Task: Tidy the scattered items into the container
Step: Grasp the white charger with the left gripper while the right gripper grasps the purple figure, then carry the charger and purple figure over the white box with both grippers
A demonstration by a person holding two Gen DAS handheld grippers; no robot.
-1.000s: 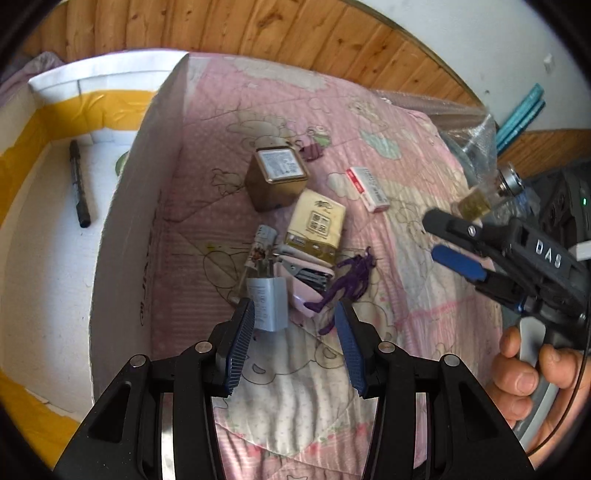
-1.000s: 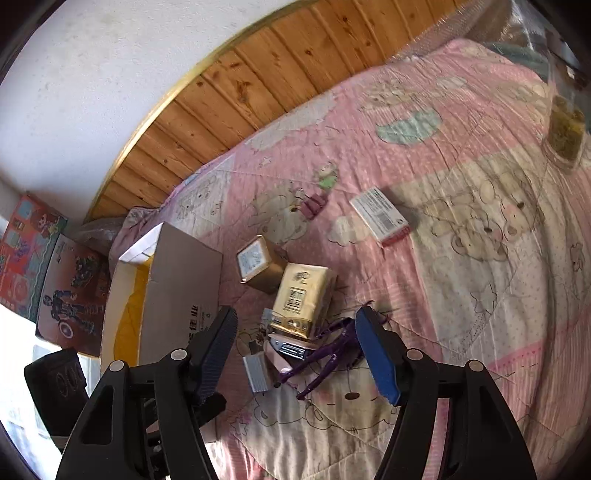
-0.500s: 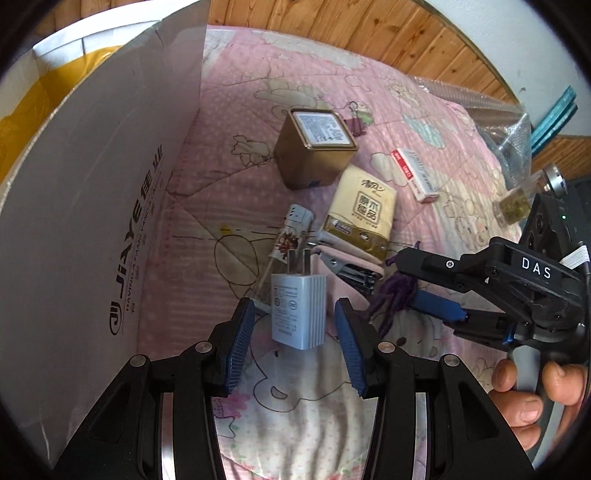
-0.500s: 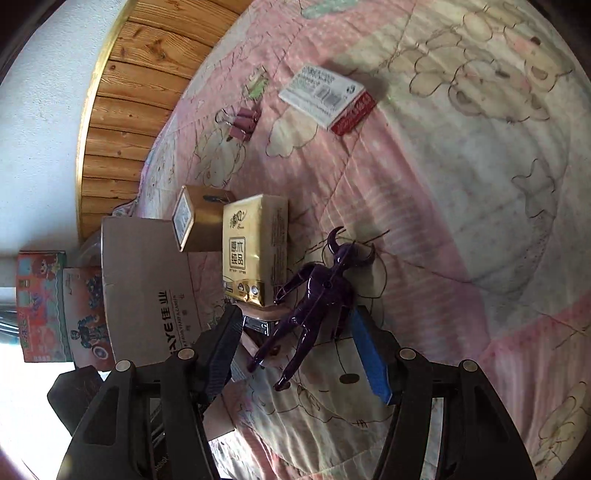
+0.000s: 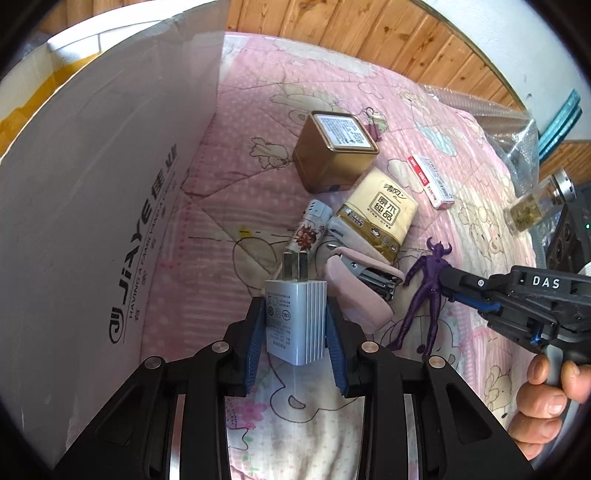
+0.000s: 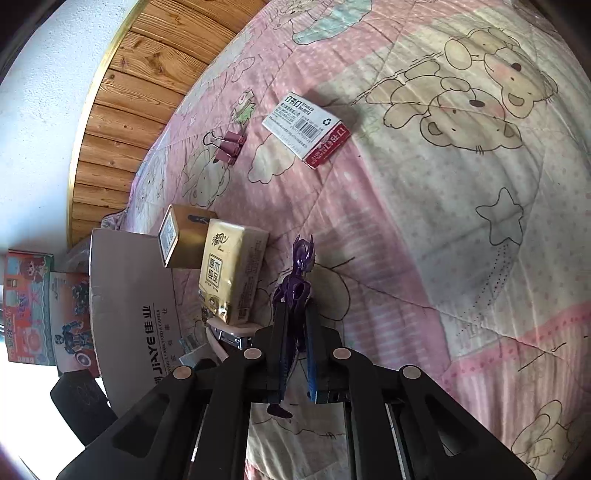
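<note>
My left gripper [image 5: 295, 325] is shut on a white plug charger [image 5: 295, 317], prongs pointing away, beside the cardboard box [image 5: 92, 206] on its left. My right gripper [image 6: 295, 332] is shut on a purple horned figure [image 6: 297, 284]; it also shows in the left wrist view [image 5: 424, 291]. On the pink quilt lie a gold tin [image 5: 334, 151], a tissue pack [image 5: 380, 214], a pink stapler [image 5: 362, 288], a lighter [image 5: 310, 229], a staples box [image 5: 430, 181] and a binder clip [image 5: 373, 125].
The box wall [image 6: 136, 317] stands tall at the left. A glass jar [image 5: 535, 206] and plastic wrap [image 5: 517, 133] lie at the right edge. Wooden panelling [image 5: 351, 33] backs the bed. Toy boxes [image 6: 37, 306] stand beyond the carton.
My left gripper has closed on the charger. My right gripper has closed on the purple figure, which now stands upright between its fingers.
</note>
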